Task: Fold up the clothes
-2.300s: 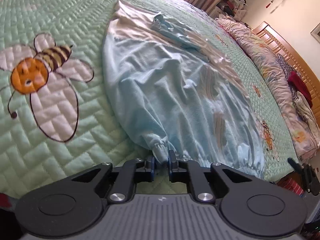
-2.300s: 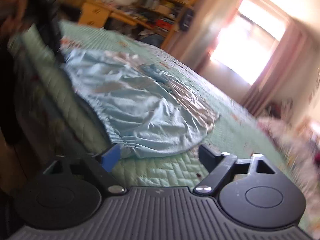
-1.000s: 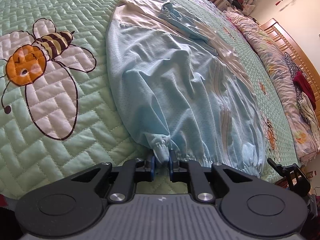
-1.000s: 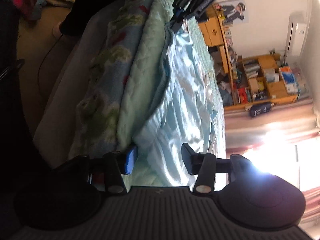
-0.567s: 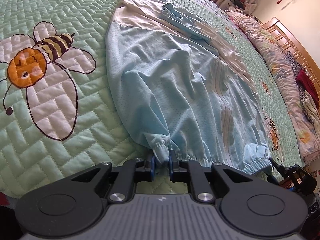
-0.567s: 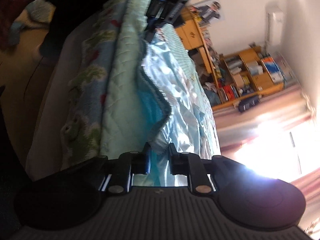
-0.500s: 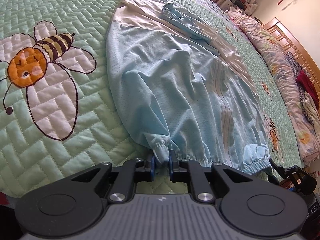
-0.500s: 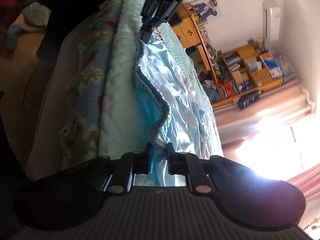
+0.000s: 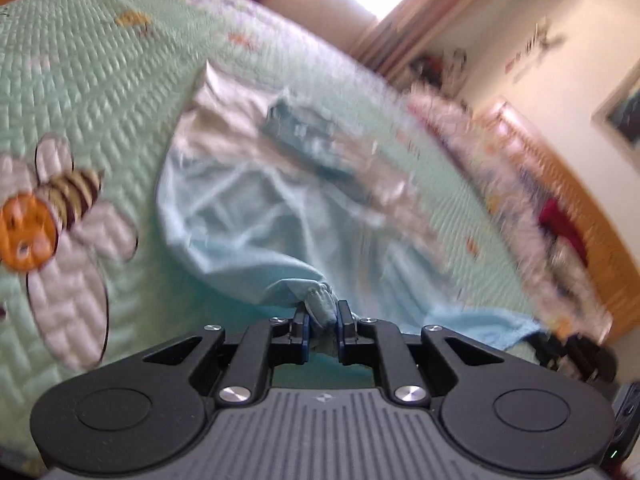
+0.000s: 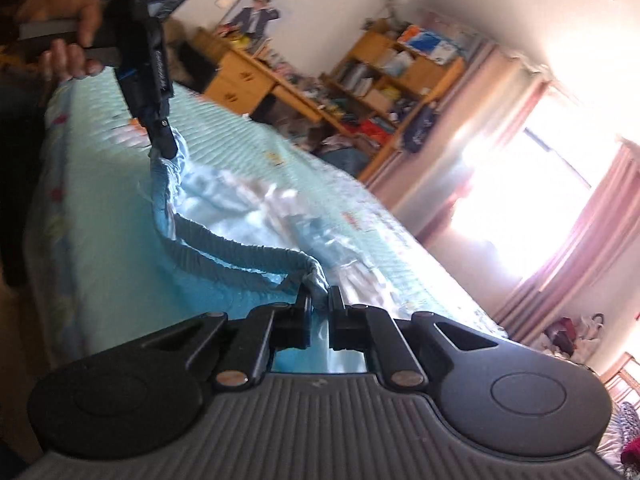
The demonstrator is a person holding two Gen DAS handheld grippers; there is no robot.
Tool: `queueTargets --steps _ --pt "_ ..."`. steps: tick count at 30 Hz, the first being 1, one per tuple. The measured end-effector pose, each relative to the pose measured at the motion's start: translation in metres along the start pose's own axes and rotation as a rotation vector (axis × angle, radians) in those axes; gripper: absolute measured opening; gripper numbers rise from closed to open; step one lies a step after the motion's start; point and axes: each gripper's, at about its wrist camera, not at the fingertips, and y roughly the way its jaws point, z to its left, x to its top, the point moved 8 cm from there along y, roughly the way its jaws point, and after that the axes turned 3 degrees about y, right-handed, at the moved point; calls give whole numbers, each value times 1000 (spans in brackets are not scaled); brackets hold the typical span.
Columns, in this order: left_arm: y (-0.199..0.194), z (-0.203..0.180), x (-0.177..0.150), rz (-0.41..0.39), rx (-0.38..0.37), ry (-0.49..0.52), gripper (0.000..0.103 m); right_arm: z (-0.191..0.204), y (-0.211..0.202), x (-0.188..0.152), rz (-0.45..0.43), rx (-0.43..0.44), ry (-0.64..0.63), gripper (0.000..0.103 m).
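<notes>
A light blue garment lies spread on a green quilted bed, its elastic hem lifted off the quilt at the near edge. My left gripper is shut on a bunched corner of that hem. In the right wrist view my right gripper has its jaws closing tight on the other hem corner, pads pressing the fabric. The gathered hem sags in a curve between the two grips. The left gripper shows there at the upper left, held by a person's hand. The left wrist view is motion-blurred.
A bee design is stitched on the quilt left of the garment. Floral bedding and a wooden headboard run along the bed's far side. Cluttered wooden shelves and a bright curtained window stand beyond the bed.
The right gripper's jaws went from wide apart to shut on the hem, and it rolled upright. Both grippers rose, lifting the hem off the quilt.
</notes>
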Motion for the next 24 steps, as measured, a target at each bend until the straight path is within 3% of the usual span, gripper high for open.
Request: queueTargets --steps 6,13,19,24 --pt "-13 -8 53 -170 -97 -55 13 -34 26 16 -38 -67 53 8" --pt "14 -19 142 -250 -139 -27 13 -95 80 41 -65 -135 121 8" --pt "78 -29 239 -279 -94 38 13 -154 168 41 -19 -188 190 8" --pt "185 -2 282 -175 82 79 13 -188 274 -7 138 -158 332 8"
